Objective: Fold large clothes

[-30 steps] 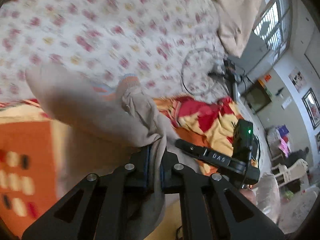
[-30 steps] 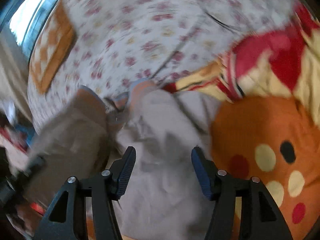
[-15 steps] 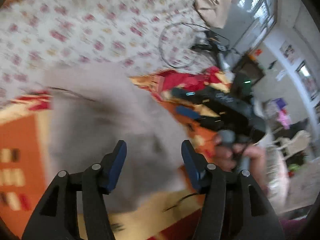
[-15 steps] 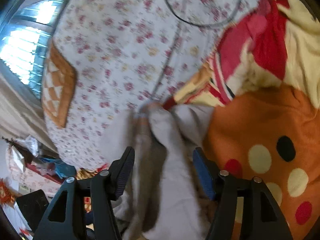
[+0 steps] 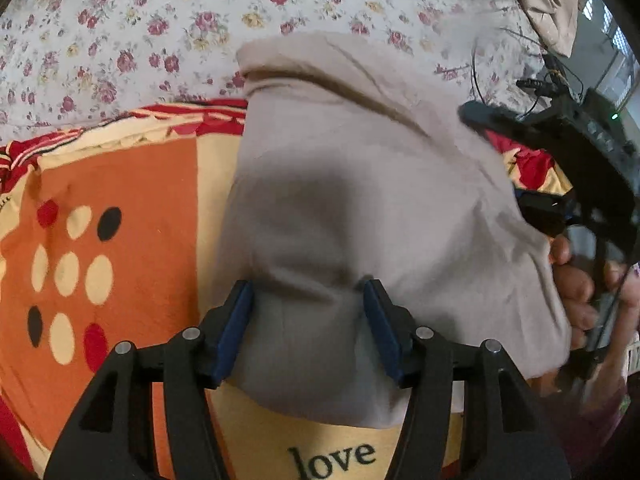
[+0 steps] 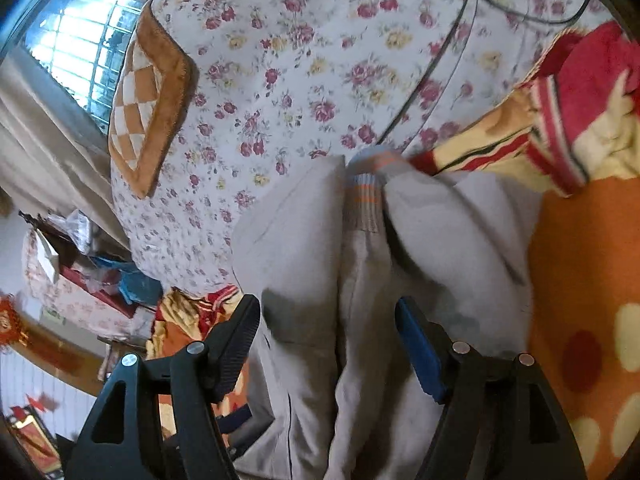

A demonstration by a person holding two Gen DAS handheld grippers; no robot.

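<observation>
Left wrist view: we noted the grey garment [image 5: 360, 184] lying folded on the orange-and-yellow blanket [image 5: 132, 208], its far end reaching onto the floral bedsheet [image 5: 160, 20]. A long crease ran across its upper part. The left tongs [image 5: 308, 324] stood open, blue pads spread on either side of the garment's near edge, with cloth lying between them but not pinched. We read the word "love" [image 5: 334, 460] printed on the blanket just below the garment. At the right edge, a hand [image 5: 580, 292] held the handle of the other tool, close against the garment's side.

Right wrist view: we recorded the grey garment [image 6: 400, 260] bunched in long folds, with a striped ribbed cuff [image 6: 366, 196] showing at its far end, grey with orange and blue bands. The right tongs [image 6: 328, 344] were open too, gripping nothing, with the folds running between the fingers. To the right lay the blanket [image 6: 580, 260], orange with pale and red spots. Beyond, the bedsheet [image 6: 300, 60] carried a brown checked cushion [image 6: 144, 96] and a thin dark cable [image 6: 440, 56]. A barred window [image 6: 80, 40] and a beige curtain [image 6: 36, 148] sat at far left.
</observation>
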